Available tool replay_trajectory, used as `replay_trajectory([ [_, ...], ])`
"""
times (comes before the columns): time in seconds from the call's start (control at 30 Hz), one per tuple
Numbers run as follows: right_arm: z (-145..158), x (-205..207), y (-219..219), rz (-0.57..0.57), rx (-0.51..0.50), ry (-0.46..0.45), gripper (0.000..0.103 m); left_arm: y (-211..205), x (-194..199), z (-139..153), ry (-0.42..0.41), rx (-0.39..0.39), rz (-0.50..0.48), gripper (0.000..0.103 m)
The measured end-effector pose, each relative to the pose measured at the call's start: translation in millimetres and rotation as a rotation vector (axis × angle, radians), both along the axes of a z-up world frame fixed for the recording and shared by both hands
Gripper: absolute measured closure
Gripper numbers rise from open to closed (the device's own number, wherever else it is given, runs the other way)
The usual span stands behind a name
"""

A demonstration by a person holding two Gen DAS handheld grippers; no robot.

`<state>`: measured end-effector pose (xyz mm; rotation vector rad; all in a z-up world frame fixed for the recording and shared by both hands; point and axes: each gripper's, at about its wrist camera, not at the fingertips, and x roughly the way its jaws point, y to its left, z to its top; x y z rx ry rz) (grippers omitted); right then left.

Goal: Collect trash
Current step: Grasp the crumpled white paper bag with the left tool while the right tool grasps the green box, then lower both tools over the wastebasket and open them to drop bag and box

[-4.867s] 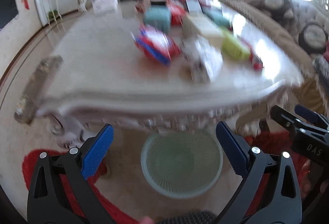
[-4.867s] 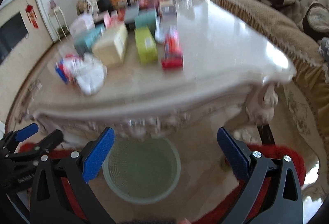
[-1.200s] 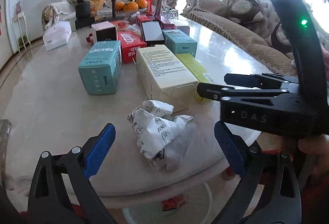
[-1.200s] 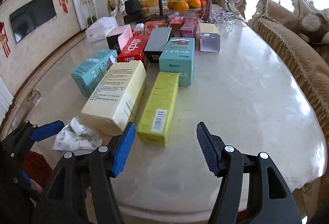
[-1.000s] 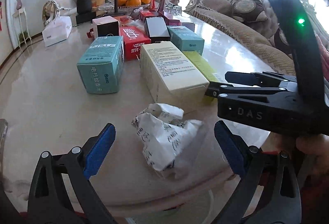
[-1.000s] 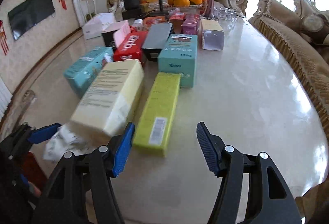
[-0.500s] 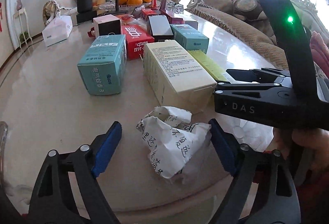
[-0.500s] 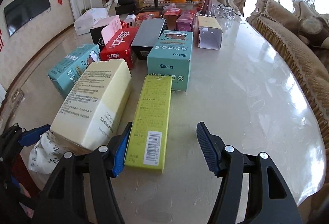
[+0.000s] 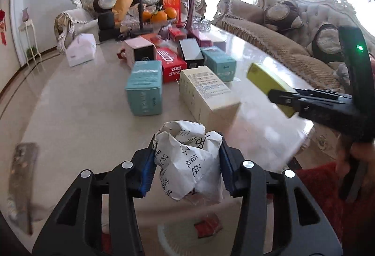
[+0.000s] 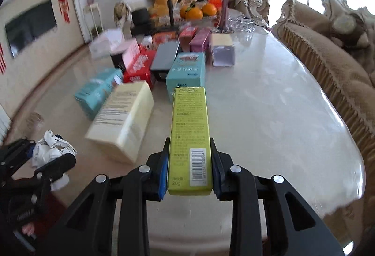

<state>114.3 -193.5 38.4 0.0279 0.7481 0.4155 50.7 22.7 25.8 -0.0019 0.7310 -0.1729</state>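
Observation:
My left gripper (image 9: 186, 162) is shut on a crumpled white paper ball with handwriting (image 9: 188, 162) and holds it just above the near edge of the marble table (image 9: 70, 115). My right gripper (image 10: 189, 169) is shut on a long yellow-green box with a barcode (image 10: 188, 129), lifted off the table and pointing away. The box also shows in the left wrist view (image 9: 269, 82), at the right. The paper ball shows at the left of the right wrist view (image 10: 50, 145). A pale mesh trash basket (image 9: 178, 242) stands on the floor below the table edge, with a red wrapper (image 9: 207, 227) in it.
Several boxes lie on the table: a cream box (image 9: 206, 91), teal boxes (image 9: 145, 87), a red box (image 9: 170, 63), a black box (image 9: 189, 51). Oranges (image 10: 198, 10) and a rose vase (image 10: 223, 5) stand at the far end. Sofas (image 10: 328, 56) line the right.
My left gripper closed on the paper ball and lifted it. My right gripper closed on the yellow-green box and raised it off the table.

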Motion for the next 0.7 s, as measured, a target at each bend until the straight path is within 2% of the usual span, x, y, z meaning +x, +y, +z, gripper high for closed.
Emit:
replay_trajectory([
  [0.13,8.5,-55.9,-21.0,0.07,0.071,0.034,0.075,8.8,-54.3,4.0,0.019,-0.014,-0.067,0.056],
  [0.23,-3.2,-104.7,-23.0,0.143,0.086,0.118,0.075,10.3,-85.2,-24.3,0.128,-0.039,-0.117,0.056],
  [0.33,-40.7,-135.3,-14.3,0.185,0.071,0.268,0.075,5.9,-95.0,-82.7,0.299,-0.06,-0.123,0.056],
  [0.37,-61.7,-139.2,-9.6,0.182,0.058,0.328,0.075,3.5,-92.2,-100.7,0.345,-0.067,-0.125,0.056],
  [0.47,-119.2,-132.0,3.7,0.141,0.024,0.462,0.075,-9.8,-83.1,-138.9,0.414,-0.044,-0.136,0.056],
  [0.53,-146.5,-122.6,13.6,0.121,-0.002,0.506,0.075,-17.6,-79.0,-154.7,0.43,-0.01,-0.14,0.056],
  [0.7,-180.2,-104.8,33.9,0.124,-0.029,0.546,0.075,-19.9,-64.6,-190.3,0.482,-0.043,-0.109,0.055],
])
